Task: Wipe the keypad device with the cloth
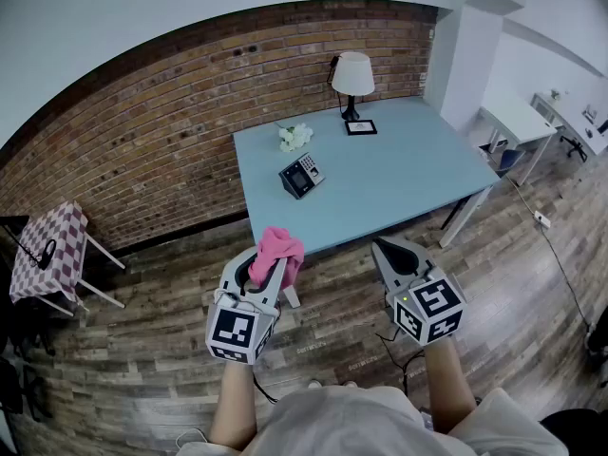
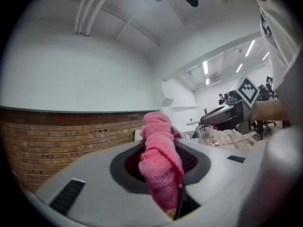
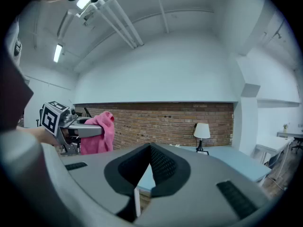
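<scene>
The keypad device (image 1: 301,175) is seen lying on the pale blue table (image 1: 399,179), toward its left part, with its face tilted up. A small white bunch of flowers (image 1: 295,137) is set just behind it, and a lamp (image 1: 352,76) and a framed card (image 1: 361,127) stand farther back. The device is judged to be rigid and light, so it is likely to slide on the smooth tabletop under a sideways stroke. It would best be steadied at its side edges, with the keys and the screen left free for wiping.

The cloth (image 1: 276,250) is well apart from the device, off the near edge of the table. It is pinched between the jaws of the left gripper (image 1: 269,266), which are closed onto it. It is soft and limp, and a bunched wad is left standing out past the jaw tips, which should suit light wiping.

The right gripper (image 1: 385,250) is held beside it with its jaws brought together and nothing between them. No wiping is judged to have been begun.
</scene>
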A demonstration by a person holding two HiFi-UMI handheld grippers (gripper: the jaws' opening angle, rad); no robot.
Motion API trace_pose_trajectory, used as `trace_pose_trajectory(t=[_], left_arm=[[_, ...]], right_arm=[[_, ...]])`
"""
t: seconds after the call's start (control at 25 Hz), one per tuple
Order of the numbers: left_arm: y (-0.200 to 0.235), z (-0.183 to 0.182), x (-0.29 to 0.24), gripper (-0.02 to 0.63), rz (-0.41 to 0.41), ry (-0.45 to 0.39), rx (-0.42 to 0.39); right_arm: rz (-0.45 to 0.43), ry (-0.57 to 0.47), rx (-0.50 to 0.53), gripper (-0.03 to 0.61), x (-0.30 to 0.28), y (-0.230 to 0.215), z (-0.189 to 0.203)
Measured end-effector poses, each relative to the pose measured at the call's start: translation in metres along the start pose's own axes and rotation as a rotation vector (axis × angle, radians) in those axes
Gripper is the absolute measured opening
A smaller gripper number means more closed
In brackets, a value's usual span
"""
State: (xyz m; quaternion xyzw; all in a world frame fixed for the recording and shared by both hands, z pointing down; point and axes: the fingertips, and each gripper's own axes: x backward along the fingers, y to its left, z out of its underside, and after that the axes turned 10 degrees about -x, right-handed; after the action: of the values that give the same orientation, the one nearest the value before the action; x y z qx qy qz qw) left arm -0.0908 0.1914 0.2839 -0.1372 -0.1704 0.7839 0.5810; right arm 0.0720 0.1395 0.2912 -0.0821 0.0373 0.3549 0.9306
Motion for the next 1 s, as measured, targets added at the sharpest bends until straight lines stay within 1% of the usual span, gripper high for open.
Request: trace_pose_trajectory(t=[0.32, 0.56, 0.8, 1.0], left_arm=[[-0.011, -0.007, -0.002, 0.15, -0.028, 0.017, 0.011], [-0.031, -0.009, -0.001, 0.15, -0.053, 0.043, 0.011], [-0.045, 0.0, -0.005, 0.15, -0.067, 0.076, 0.037], [-0.044, 0.009, -0.025, 0.15, -0.06, 0.09, 0.044]], right_arm=[[-0.017, 0.007, 0.015, 0.014, 0.01, -0.012, -0.003], [-0.029, -0.017, -0.033, 0.014, 0.024, -0.028, 0.002], [-0.022, -0.006, -0.04, 0.014, 0.031, -0.044, 0.015], [-0.007, -0.002, -0.044, 0.014, 0.016, -0.063, 0.018]])
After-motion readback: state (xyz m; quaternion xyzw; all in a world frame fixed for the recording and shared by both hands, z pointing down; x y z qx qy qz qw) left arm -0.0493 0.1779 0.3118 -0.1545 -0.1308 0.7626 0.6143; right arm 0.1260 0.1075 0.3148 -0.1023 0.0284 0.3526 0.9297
